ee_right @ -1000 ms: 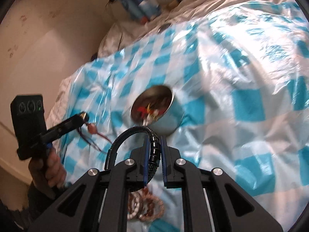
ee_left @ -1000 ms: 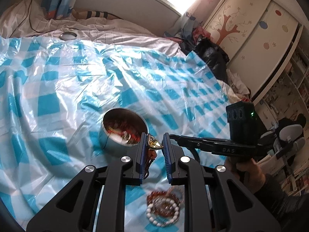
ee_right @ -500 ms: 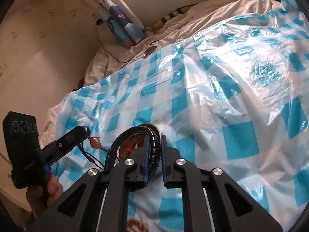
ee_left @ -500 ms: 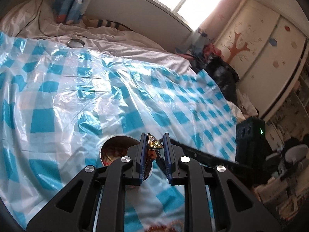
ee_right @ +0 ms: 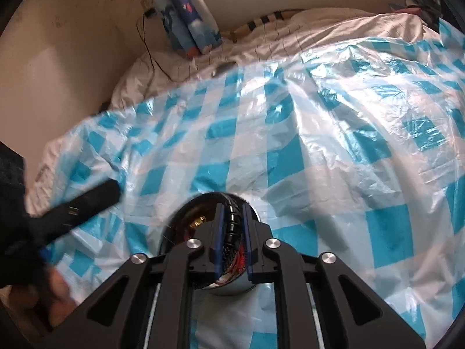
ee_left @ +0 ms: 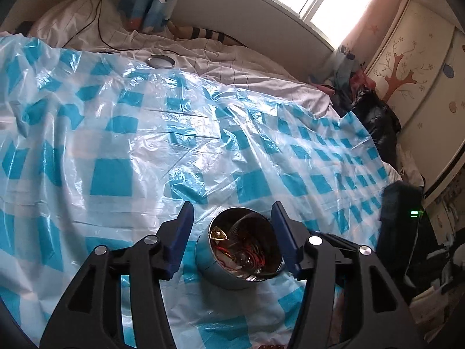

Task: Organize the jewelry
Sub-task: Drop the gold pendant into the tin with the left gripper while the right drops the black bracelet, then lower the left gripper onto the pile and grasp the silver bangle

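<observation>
A round metal tin (ee_left: pixel 215 273) of jewelry stands on the blue-checked plastic sheet (ee_left: pixel 110 177). My left gripper (ee_left: pixel 231 208) hangs over it, jaws opening and wide apart, nothing between them. A gold triangular pendant (ee_left: pixel 218 234) lies inside the tin. In the right wrist view, my right gripper (ee_right: pixel 232 229) is right above the tin (ee_right: pixel 232 289). Its jaws are opening, with a black beaded bracelet (ee_right: pixel 232 224) still between the pads, looping down into the tin. The left gripper (ee_right: pixel 110 192) shows blurred at the left.
The tin's lid (ee_left: pixel 160 61) lies at the far edge of the sheet, near a black cable (ee_left: pixel 98 23) and pillows. A wardrobe (ee_left: pixel 412 67) and a black bag (ee_left: pixel 375 113) stand to the right. A person's hand (ee_right: pixel 55 290) holds the left tool.
Both grippers have moved over the tin. The left jaws have opened, and the gold pendant they held now lies in the tin. The right gripper still has the black bracelet.
</observation>
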Available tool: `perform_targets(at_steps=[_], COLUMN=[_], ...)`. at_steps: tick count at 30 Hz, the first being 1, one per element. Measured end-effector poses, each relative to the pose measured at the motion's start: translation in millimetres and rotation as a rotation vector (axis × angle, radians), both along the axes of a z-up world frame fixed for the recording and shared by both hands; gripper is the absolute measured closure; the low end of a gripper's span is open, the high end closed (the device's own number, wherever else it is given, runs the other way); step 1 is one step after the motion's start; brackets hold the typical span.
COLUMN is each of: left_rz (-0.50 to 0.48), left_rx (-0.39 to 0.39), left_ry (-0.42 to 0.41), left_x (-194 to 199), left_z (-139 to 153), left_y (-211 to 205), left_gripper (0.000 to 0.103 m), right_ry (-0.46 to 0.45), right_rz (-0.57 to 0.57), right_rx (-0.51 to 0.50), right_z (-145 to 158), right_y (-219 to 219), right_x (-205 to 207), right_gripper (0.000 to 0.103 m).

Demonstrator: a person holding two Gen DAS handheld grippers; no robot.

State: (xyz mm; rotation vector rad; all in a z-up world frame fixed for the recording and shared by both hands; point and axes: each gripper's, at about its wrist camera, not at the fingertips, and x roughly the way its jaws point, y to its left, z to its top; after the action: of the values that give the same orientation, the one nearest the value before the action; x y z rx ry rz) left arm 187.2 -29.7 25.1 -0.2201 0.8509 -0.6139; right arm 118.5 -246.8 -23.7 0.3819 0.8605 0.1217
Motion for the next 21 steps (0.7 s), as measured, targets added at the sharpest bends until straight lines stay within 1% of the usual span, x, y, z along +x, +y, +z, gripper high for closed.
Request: perform_targets(at_steps=[2,5,7,9,12,13,14,15,17,20,21], left_rz=[-0.01,-0.036,-0.058,-0.081,-0.119,-0.142,-0.172,-0.225,-0.292,-0.426,-0.451], left_rx=[0.005,0.02,0.039,0.055,0.087,0.096,0.101,0.106,0.126,0.195,0.214], left_ry=[0.006,-0.002,-0.013,-0.008,0.004,0.012,0.024,0.046,0.061,0.055,0.048], left_x=[-1.7,-8.1,-13.1,-17.4,-25.0,-28.5,-31.9,-38.1,-47.7,-73.7,-81.1], left_z=[0.5,3.0,4.0,2.4,-1.6,-3.5,-5.7,-9.6,-15.0,-25.3,-28.2], left_y=[-0.3,-3.1,-6.5,-8.3,-11.6,-13.0,-14.6,-18.0,-22.5,-29.2,-28.9], left_gripper=[0.05,0.05,0.05,0.049,0.048,0.047,0.047,0.047,0.047,0.047,0.047], right_ry=[-0.001,-0.031,-0.048,-0.049,-0.032,-0.028,-0.024,-0.02,-0.016,0.004,0.013], right_rz=[-0.009,-0.023,-0.027,-0.031,-0.023,-0.022,-0.023,-0.027,-0.028,-0.026,-0.024], right_rx=[-0.005,0.0,-0.007,-0.01,0.017,0.024,0.028,0.031,0.038,0.04,0.04], right_z=[-0.6,12.0,19.9,22.5,22.3,22.5,22.8,23.5,24.0,22.1,20.3], right_y=[-0.6,-7.9,-13.0,-18.1,-25.5,-28.2,-30.8,-34.4,-39.1,-47.7,-50.4], right_x=[-0.8,-8.2,-14.5,-20.0,-27.0,-29.3,-32.1,-35.6,-41.5,-51.5,-55.6], right_gripper=[0.064,0.063,0.059,0.049,0.045,0.043,0.04,0.037,0.036,0.035,0.035])
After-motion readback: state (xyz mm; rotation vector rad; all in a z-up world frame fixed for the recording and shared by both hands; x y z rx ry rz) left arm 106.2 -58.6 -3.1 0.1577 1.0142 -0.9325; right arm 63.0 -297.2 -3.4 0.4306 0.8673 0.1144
